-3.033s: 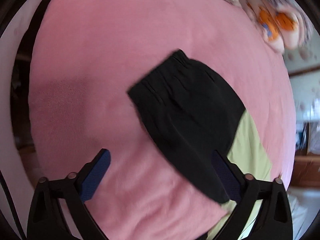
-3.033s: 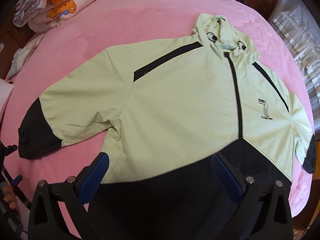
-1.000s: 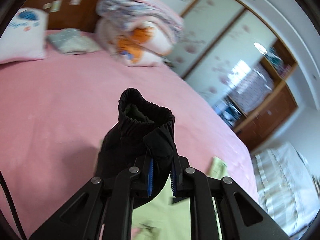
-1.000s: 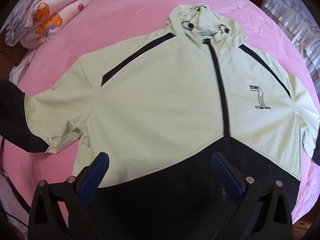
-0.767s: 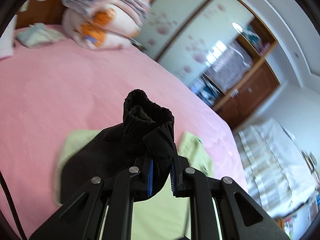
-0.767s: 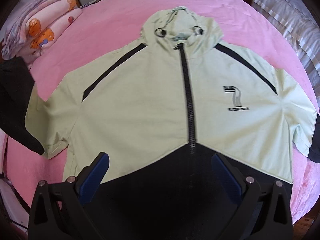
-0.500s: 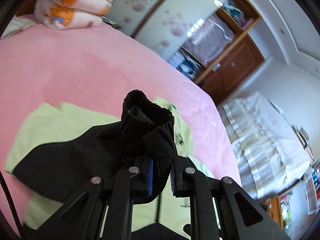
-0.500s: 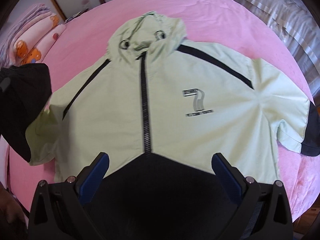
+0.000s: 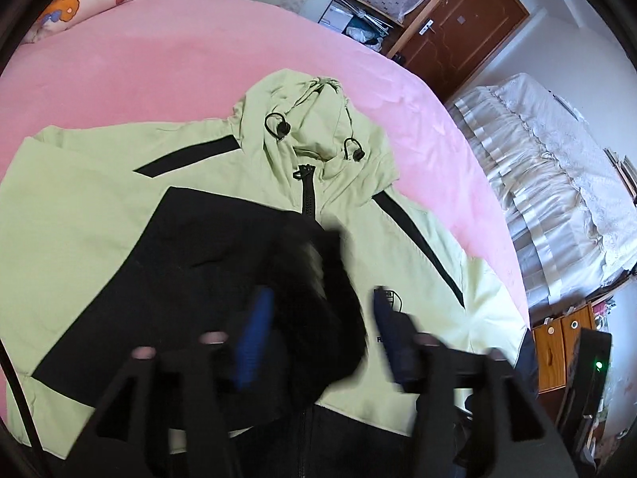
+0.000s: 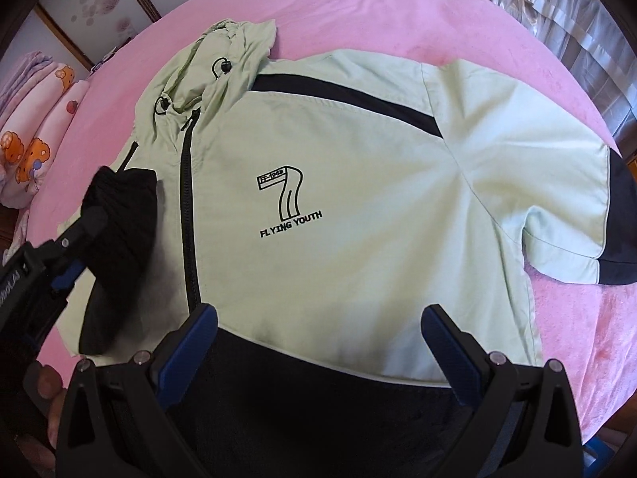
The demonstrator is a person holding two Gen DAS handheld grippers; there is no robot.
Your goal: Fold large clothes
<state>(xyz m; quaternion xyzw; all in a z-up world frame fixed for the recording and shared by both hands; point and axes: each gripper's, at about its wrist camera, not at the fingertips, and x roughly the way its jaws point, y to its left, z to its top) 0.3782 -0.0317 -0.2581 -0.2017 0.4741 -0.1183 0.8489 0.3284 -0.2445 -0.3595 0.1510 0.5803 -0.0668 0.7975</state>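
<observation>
Jaws of the left gripper (image 9: 320,328) are being opened around the black cuff (image 9: 318,275); the right gripper (image 10: 318,342) is held released above the jacket (image 10: 358,183).

The jacket (image 10: 358,183) under the right tool (image 10: 318,342) is thin, smooth, matt cloth in pale green and black, the bed cover (image 9: 159,59) beyond it looks soft and fleecy, and the tool's blue pads (image 10: 187,342) look ribbed on matt black plastic.

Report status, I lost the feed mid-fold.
Left gripper opening, black cuff between jaws, over jacket chest. Right gripper open, empty, above hem. Nothing in the way.
</observation>
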